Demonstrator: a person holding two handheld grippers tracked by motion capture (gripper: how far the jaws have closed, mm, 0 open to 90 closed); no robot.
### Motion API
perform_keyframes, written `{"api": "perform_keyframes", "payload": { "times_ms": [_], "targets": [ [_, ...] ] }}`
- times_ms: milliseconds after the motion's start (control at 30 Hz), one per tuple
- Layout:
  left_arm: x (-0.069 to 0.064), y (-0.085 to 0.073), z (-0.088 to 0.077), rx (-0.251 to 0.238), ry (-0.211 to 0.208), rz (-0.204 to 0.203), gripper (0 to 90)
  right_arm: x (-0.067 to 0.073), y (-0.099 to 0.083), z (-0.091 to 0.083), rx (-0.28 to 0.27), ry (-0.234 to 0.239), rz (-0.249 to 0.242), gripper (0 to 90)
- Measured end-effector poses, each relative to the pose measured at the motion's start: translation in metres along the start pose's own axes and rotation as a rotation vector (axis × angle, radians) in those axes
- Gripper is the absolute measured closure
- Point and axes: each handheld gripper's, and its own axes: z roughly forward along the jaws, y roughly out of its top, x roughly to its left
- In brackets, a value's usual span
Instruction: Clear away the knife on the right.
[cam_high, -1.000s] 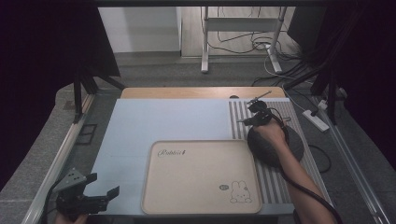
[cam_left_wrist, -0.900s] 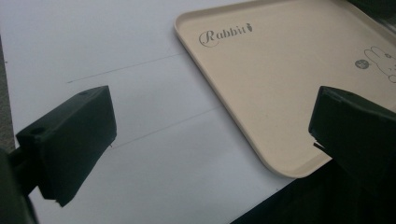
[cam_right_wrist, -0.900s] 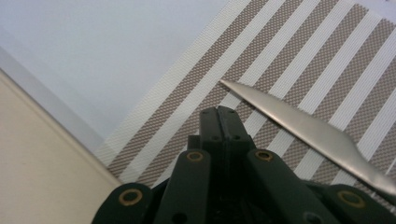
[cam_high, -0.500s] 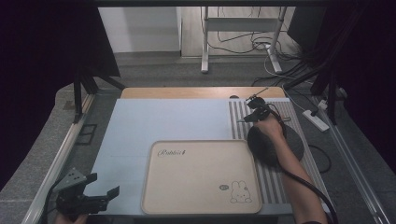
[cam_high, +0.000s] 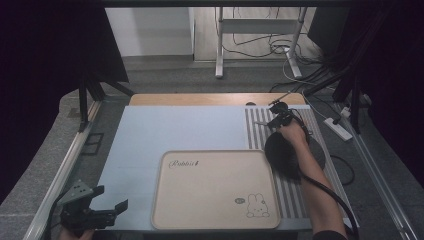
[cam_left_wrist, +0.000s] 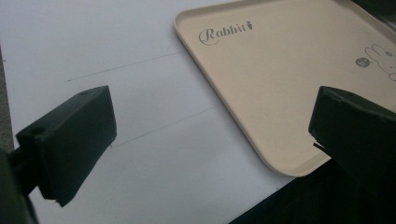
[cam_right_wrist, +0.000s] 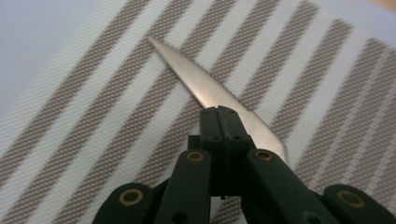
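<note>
Over the striped placemat (cam_high: 295, 165) at the table's right side, the right gripper (cam_high: 272, 120) is clamped on a knife (cam_right_wrist: 205, 88). Right gripper view: both black jaws pressed tight together around the steel blade, serrated edge visible, tip pointing away over the brown and white stripes. The blade looks lifted off the cloth or barely above it; cannot tell whether the tip touches. Handle hidden behind the jaws.

High view: the right hand (cam_high: 292, 135) sits at the far end of the placemat, with a dark round object (cam_high: 280, 152) just beneath the wrist, possibly a plate or bowl; too dark to tell which. The blade tip (cam_high: 260, 122) pokes out toward the left, over the stripes.

Left gripper (cam_high: 95, 210) waits off the near left corner of the table, low, well apart from the knife. Left gripper view: its 2 jaws stand wide apart with nothing between them, aimed across the pale blue table cover (cam_left_wrist: 116, 60) at the corner of the beige tray (cam_left_wrist: 280, 70). Tray bears "Rabbit" lettering and a small rabbit drawing; nothing lies in it.

Progress, as judged: the grasp on the knife is secure, so pickup is done. Placement is left. The likely destination is either the tray or a spot beside the dark round thing, and neither is reached yet. The tray being bare suggests early stage, with the carry and release both outstanding.
</note>
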Motion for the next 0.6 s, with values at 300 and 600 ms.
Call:
{"api": "perform_keyframes", "payload": {
  "times_ms": [300, 600],
  "targets": [
    [0.000, 0.000, 0.000, 0.003, 0.002, -0.001, 0.8, -0.031, -0.002, 0.001, -0.036, -0.078, 0.120, 90.0],
    [-0.001, 0.000, 0.000, 0.006, 0.005, 0.008, 0.8, -0.038, -0.004, -0.008, -0.058, -0.095, 0.153, 89.9]
  ]
}}
